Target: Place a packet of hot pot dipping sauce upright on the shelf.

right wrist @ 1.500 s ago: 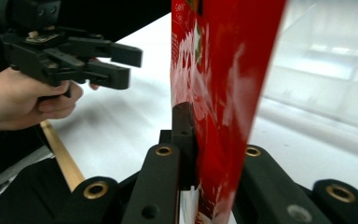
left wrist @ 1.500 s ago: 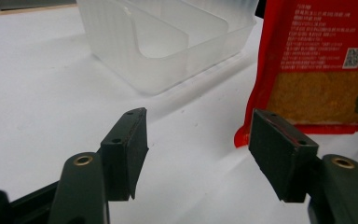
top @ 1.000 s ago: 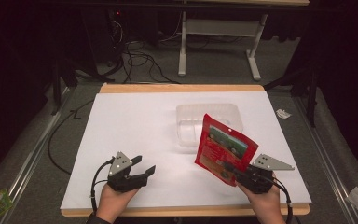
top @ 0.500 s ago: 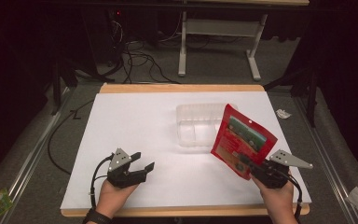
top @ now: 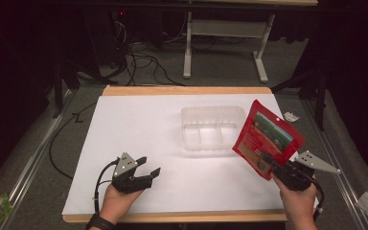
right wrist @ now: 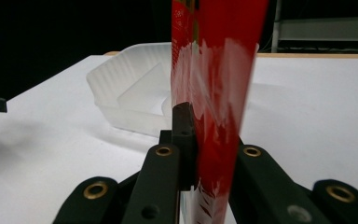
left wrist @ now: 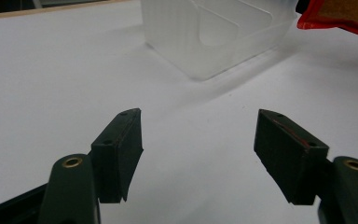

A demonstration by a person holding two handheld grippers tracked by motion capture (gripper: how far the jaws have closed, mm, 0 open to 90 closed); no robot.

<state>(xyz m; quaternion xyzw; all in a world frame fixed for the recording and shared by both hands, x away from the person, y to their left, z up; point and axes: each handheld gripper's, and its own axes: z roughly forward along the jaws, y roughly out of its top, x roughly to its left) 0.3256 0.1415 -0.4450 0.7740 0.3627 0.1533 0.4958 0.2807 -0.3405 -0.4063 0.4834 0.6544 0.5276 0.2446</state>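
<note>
Our right tongs (top: 270, 165) pinch the red packet (top: 267, 138) by its lower edge, holding it raised beside the clear tray (top: 212, 126) on the worktop (top: 139, 120). Our left tongs (top: 149, 166) rest spread and empty. We should probably keep the pinch firm and lower the packet flat.

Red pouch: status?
Right tongs shut on red pouch, held up beside clear tray. Left tongs open, empty, low over table. Nothing blocking the tray.
</note>
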